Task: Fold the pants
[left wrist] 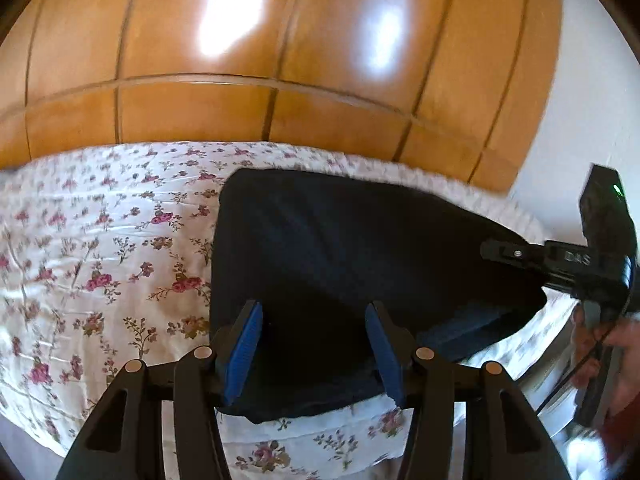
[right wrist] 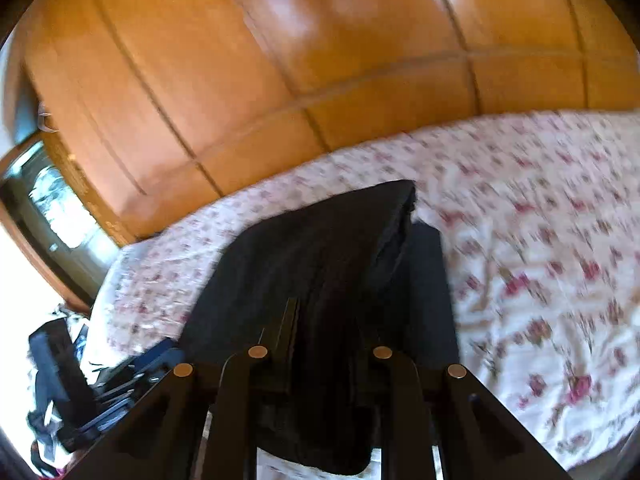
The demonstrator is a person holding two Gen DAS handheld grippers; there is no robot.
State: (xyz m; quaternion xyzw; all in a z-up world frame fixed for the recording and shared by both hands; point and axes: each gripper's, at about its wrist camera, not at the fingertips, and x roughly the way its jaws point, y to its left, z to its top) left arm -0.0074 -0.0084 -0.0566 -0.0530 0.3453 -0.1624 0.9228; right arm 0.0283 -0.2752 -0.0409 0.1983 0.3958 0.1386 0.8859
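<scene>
Left tongs point(left wrist: 314, 344): blue pads point(left wrist: 244, 350) standing well apart, nothing pinched between them, hovering over the near edge of the dark pants point(left wrist: 340, 248). Cloth visible in the gap, but neither pad pressing on it.

Right tongs point(right wrist: 324, 320): narrowed down close, black fingers nearly together, a raised fold of the dark pants point(right wrist: 320, 252) bunched in and around the gap. Gripped, by the look of the lifted ridge of fabric running away from the tips; pads themselves lost against the dark cloth. Seen also from the left wrist view as a black body point(left wrist: 560, 260) reaching in from the right edge onto the far right corner of the garment, with a hand point(left wrist: 608, 360) blurred behind it.

Pants lying on the bed, over a white bedspread point(left wrist: 100, 260) printed with pink and brown flowers. Folded into a broad dark slab, left edge straight, near edge close to the foot of the bedspread, right side partly lifted.

Beyond the bed, a glossy orange-brown wooden wardrobe point(left wrist: 240, 80) with panel seams and bright glare patches. White wall point(left wrist: 592, 100) to its right. In the right wrist view, a heap of dark clothing point(right wrist: 60, 380) low at the left, beside the bed, and a framed glass pane point(right wrist: 52, 208) above it.
</scene>
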